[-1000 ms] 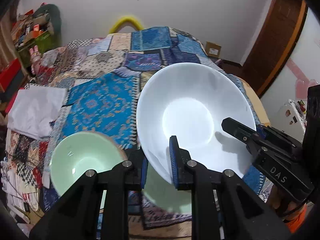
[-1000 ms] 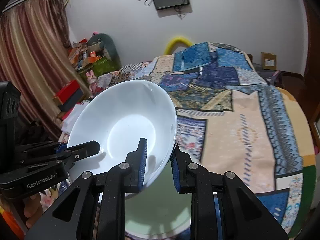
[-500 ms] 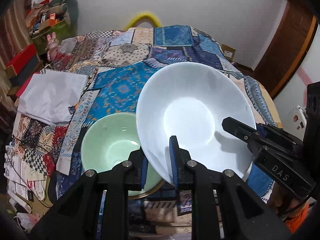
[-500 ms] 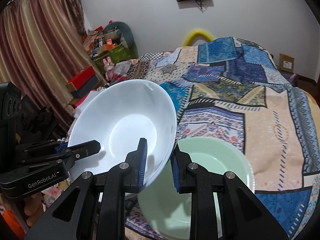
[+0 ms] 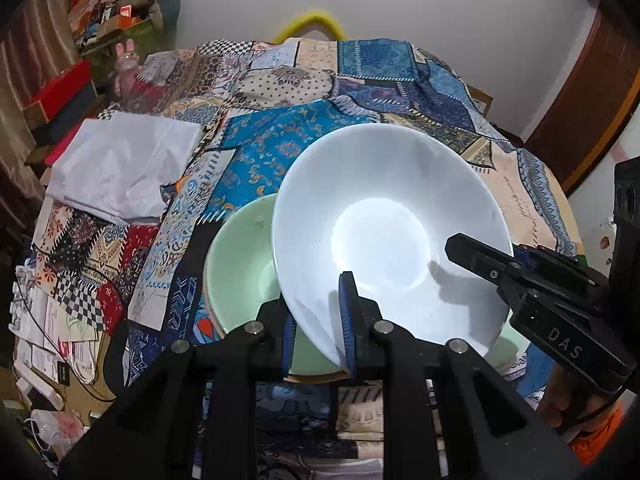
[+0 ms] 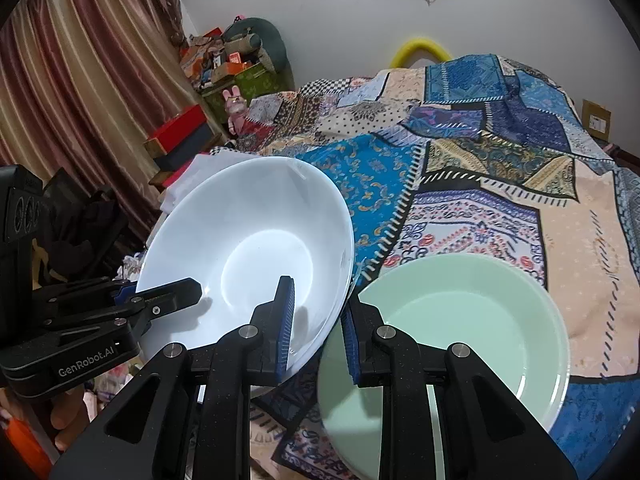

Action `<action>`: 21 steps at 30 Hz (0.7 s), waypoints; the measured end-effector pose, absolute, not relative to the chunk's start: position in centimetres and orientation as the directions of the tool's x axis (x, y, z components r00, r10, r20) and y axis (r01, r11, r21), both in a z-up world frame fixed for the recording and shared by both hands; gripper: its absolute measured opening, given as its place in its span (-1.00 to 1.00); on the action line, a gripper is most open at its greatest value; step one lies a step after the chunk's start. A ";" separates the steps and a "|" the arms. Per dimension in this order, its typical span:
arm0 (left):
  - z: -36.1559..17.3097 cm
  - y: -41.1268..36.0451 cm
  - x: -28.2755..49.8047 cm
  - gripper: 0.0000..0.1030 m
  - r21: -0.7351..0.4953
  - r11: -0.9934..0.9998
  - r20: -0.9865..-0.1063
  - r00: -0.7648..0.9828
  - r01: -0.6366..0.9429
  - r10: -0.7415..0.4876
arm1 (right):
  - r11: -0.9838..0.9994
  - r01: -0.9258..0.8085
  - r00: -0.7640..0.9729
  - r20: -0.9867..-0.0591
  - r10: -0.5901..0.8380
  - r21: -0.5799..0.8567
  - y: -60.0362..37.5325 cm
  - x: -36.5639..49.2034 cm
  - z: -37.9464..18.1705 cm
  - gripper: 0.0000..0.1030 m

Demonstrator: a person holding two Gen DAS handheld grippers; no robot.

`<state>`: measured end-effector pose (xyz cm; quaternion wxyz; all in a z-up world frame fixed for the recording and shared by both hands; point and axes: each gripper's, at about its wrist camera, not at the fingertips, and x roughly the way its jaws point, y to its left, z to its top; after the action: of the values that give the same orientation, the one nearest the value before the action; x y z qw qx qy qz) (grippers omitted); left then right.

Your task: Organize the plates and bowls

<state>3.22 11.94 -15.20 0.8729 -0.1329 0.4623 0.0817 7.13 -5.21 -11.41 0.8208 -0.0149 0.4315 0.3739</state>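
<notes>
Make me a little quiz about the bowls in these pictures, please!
1. True or false: the white bowl is lying flat on the patchwork cloth.
2. How many grippers hold the white bowl's rim?
   A. none  B. one  C. two
3. Fill in: the bowl resting on the cloth beneath the white one is coloured ____.

Key:
1. False. It is tilted and lifted off the cloth.
2. C. The left gripper and the right gripper each have their jaws shut on its rim.
3. Green: the green bowl.
</notes>
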 end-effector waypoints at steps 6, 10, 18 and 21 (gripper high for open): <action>-16.3 13.2 3.0 -0.63 -0.161 0.945 -0.839 0.543 -0.284 0.020 | 0.714 -0.634 0.324 -0.736 0.595 0.298 -3.9 6.9 -12.2 -0.60; -17.0 13.8 2.9 -0.63 -0.161 0.942 -0.845 0.534 -0.294 0.022 | 0.711 -0.636 0.308 -0.747 0.590 0.300 -3.3 6.9 -12.8 -0.60; -18.3 15.0 2.9 -0.63 -0.165 0.934 -0.856 0.516 -0.316 0.024 | 0.704 -0.643 0.278 -0.765 0.582 0.302 -1.8 6.9 -13.8 -0.60; -18.8 15.3 3.0 -0.63 -0.168 0.932 -0.862 0.506 -0.321 0.019 | 0.703 -0.644 0.268 -0.771 0.577 0.302 -1.6 7.1 -14.2 -0.60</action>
<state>2.99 15.28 -18.84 0.8537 -0.1550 0.4870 0.0997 7.14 -1.57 -14.25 0.7954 -0.0358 0.4676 0.3839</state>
